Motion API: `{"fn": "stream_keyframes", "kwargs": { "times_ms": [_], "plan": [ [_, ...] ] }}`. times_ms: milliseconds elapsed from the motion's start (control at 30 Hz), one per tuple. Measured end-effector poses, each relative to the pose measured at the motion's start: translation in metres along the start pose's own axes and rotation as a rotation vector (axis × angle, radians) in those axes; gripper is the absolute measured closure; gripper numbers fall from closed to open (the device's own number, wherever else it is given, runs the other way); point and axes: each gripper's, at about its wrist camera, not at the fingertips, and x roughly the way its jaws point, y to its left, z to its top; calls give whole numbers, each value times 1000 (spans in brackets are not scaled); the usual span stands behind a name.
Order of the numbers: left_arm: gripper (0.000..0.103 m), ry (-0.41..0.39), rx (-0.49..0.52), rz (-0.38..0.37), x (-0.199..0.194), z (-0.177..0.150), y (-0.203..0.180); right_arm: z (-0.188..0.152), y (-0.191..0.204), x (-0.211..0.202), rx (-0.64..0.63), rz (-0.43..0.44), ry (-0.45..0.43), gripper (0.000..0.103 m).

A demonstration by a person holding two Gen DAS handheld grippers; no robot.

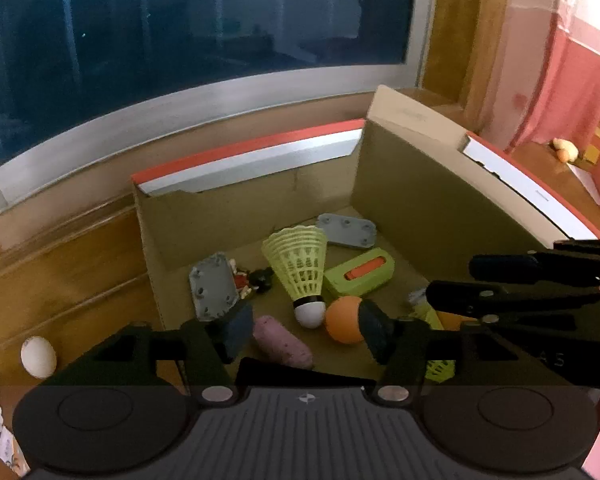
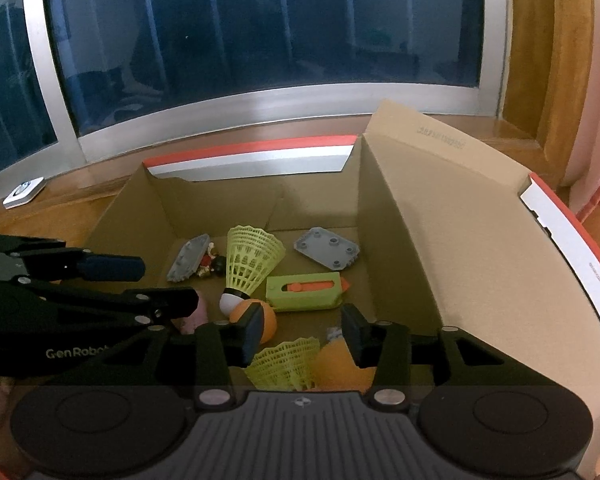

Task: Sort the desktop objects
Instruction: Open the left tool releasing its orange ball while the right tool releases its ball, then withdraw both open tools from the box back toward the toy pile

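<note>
Inside the open cardboard box (image 2: 412, 240): yellow mesh shuttlecock (image 2: 249, 261) standing tilted, white cork down and near, skirt up and far; green rectangular case (image 2: 305, 291) lying long axis left to right, orange slider on top; smooth orange ball (image 2: 269, 322) just beside the cork; two grey studded plates (image 2: 327, 254); pink oblong piece (image 1: 282, 341). Left gripper (image 1: 304, 330) and right gripper (image 2: 300, 334) above the box, fingers apart, holding nothing
</note>
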Motion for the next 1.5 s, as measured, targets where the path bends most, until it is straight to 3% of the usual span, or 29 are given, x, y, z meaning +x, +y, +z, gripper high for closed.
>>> {"fn": "stream_keyframes", "kwargs": {
  "times_ms": [267, 400, 467, 533, 733, 900, 1067, 1300, 1500],
  "plan": [
    [37, -35, -13, 40, -9, -4, 1, -1, -2, -3, 12, 16, -8, 54],
    [24, -65, -58, 27, -29, -9, 5, -2, -1, -6, 4, 27, -23, 50],
    [23, -80, -80, 13, -40, -12, 8, -2, 0, -8, -8, 24, -37, 36],
    [20, -102, -78, 17, -54, -16, 8, -2, 2, -10, -18, 21, -53, 30],
    [11, -156, -60, 27, -92, -33, 17, 0, 8, -13, -40, -19, -63, 29],
    [11, -146, -65, 30, -110, -54, 44, -3, 25, -21, -18, -64, -77, 28],
    [8, -134, -77, 36, -131, -80, 87, -5, 72, -34, -8, -105, -115, 28],
    [7, -132, -115, 104, -154, -117, 162, -7, 154, -55, -28, -118, -173, 28],
    [7, -130, -148, 163, -174, -149, 226, -11, 235, -60, -95, -34, -177, 28]
  ]
}}
